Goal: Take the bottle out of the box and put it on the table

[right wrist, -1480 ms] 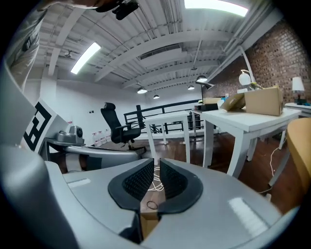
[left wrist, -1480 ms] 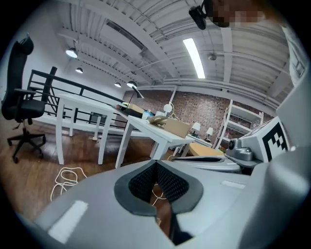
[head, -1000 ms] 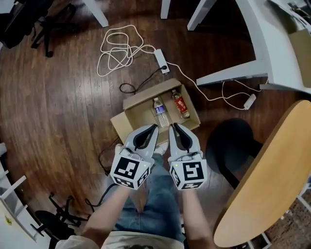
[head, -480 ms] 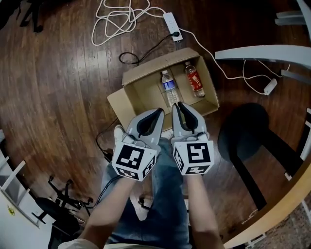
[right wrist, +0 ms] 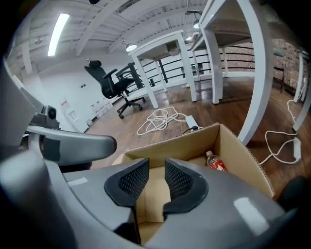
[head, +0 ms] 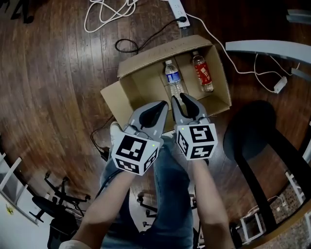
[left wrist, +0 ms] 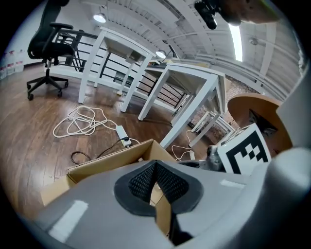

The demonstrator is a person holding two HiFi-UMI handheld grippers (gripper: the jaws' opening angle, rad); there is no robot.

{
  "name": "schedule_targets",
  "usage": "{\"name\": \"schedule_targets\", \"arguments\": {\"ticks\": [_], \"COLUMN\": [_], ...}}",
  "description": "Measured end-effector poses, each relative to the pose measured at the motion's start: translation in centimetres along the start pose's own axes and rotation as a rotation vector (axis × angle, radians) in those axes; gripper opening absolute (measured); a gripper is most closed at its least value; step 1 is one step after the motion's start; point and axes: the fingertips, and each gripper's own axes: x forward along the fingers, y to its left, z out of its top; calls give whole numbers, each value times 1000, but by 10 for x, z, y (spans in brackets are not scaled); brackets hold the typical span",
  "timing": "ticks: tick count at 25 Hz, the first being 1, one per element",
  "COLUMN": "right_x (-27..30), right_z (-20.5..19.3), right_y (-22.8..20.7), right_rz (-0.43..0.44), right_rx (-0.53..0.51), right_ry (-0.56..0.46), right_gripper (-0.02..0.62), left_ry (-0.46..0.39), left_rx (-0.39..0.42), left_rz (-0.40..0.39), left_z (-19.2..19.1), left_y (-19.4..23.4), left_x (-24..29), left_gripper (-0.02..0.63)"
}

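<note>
**Above the box: narrow jaws, two bottles**

Over the near wall of the box point(head: 146, 90), I have the right gripper point(head: 181, 96) empty. Its jaws have just been opening but stand only slightly apart. The left gripper point(head: 163, 104) is closed at the tips on nothing. Inside the box lie a clear bottle point(head: 173, 80) and, nearer its right wall, a red-labelled bottle point(head: 202, 73). My worry is that the gap looks too narrow for a bottle, so the pads could set it rolling or clip the cardboard. The box sits on a dark wooden floor point(head: 58, 82). Behind it are a power strip point(head: 178, 7) and white cable point(head: 104, 9), and right of it is a black stool point(head: 248, 141).
</note>
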Motion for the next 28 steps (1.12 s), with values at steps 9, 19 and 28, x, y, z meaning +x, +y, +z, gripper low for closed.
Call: {"name": "schedule_targets", "arguments": {"ticks": [9, 19, 28], "right_x": [69, 138, 190], "right_z": [-56, -96, -130], "right_y": [-28, -59, -89], "right_rz": [8, -29, -74], "right_rx": [-44, -54, -145], "right_ry": [132, 237, 391], "right_gripper": [151, 251, 333], "left_ry": [40, 34, 19], "left_rx": [-21, 4, 11], "left_rz": [-5, -29, -33], "left_z": [-57, -75, -79], "left_y": [40, 69, 97], "left_x": [31, 52, 76], "left_gripper": [-5, -5, -5]}}
